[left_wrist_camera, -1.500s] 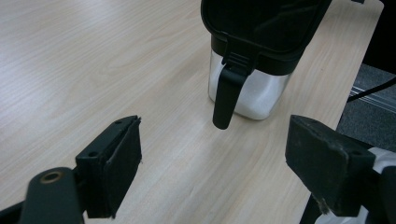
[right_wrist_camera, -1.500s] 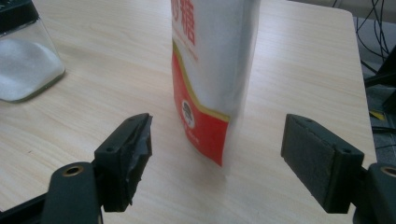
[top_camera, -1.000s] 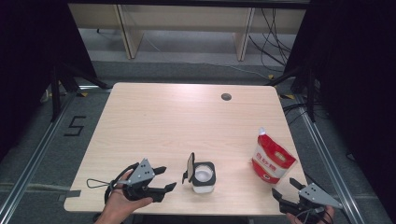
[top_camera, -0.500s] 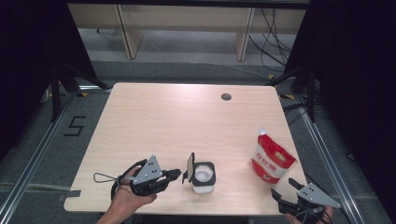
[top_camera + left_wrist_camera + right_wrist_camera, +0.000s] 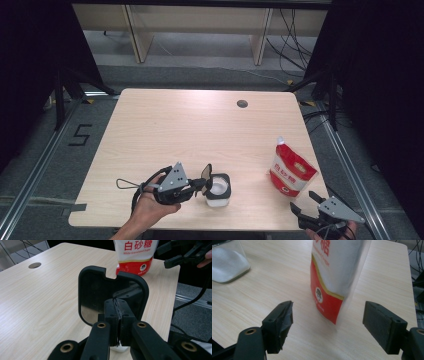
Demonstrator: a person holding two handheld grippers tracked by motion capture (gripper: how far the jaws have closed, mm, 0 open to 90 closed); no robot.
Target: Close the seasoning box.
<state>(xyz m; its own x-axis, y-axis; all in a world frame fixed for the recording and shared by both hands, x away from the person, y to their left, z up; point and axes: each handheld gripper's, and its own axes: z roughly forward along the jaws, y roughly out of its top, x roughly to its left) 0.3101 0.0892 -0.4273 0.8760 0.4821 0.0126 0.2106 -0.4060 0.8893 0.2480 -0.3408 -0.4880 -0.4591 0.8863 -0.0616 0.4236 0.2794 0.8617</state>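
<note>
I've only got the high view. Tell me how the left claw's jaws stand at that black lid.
Observer: In the left gripper view the left claw is shut, its jaws pressed together in front of the inner face of the upright lid. Nothing shows between them.
Operator: Now read me the label on the red and white bag.
Observer: The bag reads "White Granulated Sugar" under Chinese characters.
Operator: Report the right claw.
Observer: The right claw is open. The bag stands just ahead, in line with the gap between its jaws, and neither pad touches it.
</note>
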